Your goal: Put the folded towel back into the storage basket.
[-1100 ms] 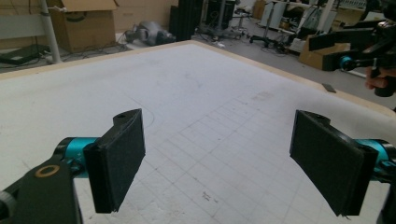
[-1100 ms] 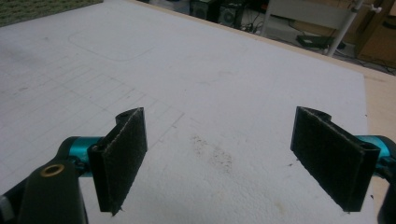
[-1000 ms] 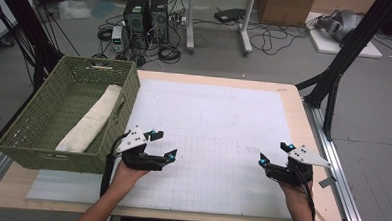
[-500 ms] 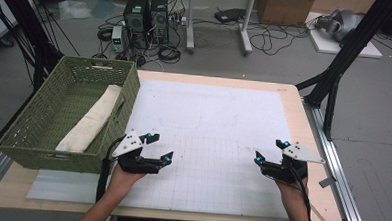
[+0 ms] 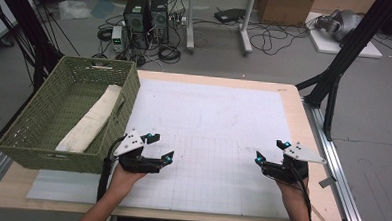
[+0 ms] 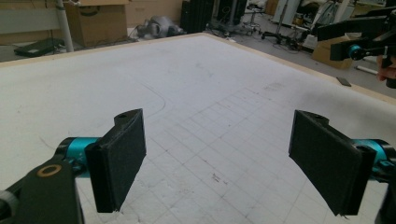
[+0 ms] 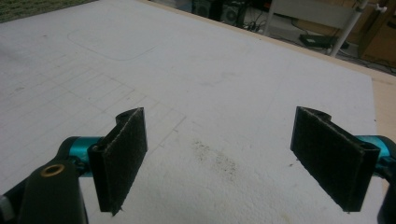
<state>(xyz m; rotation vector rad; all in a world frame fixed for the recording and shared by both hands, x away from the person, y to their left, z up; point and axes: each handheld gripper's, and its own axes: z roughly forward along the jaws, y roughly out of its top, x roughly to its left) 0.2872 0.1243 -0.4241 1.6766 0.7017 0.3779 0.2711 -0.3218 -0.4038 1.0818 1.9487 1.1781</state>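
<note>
My left gripper [image 5: 161, 148] hovers low over the white mat [image 5: 208, 121], jaws spread wide, holding nothing. My right gripper [image 5: 271, 151] does the same, well apart. The cloth [image 5: 91, 121] lies in the green basket [image 5: 42, 149]. I can read no writing anywhere.

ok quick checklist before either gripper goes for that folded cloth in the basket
1. Left gripper open: ok, jaws wide apart, nothing between them.
2. Right gripper open: ok, jaws spread and empty.
3. Folded cloth reachable: ok, it lies lengthwise inside the green basket, uncovered.
4. Path from left gripper to basket: ok, bare white mat between, but the basket wall must be cleared.
5. How the cloth's folds hold together: cannot tell.
</note>
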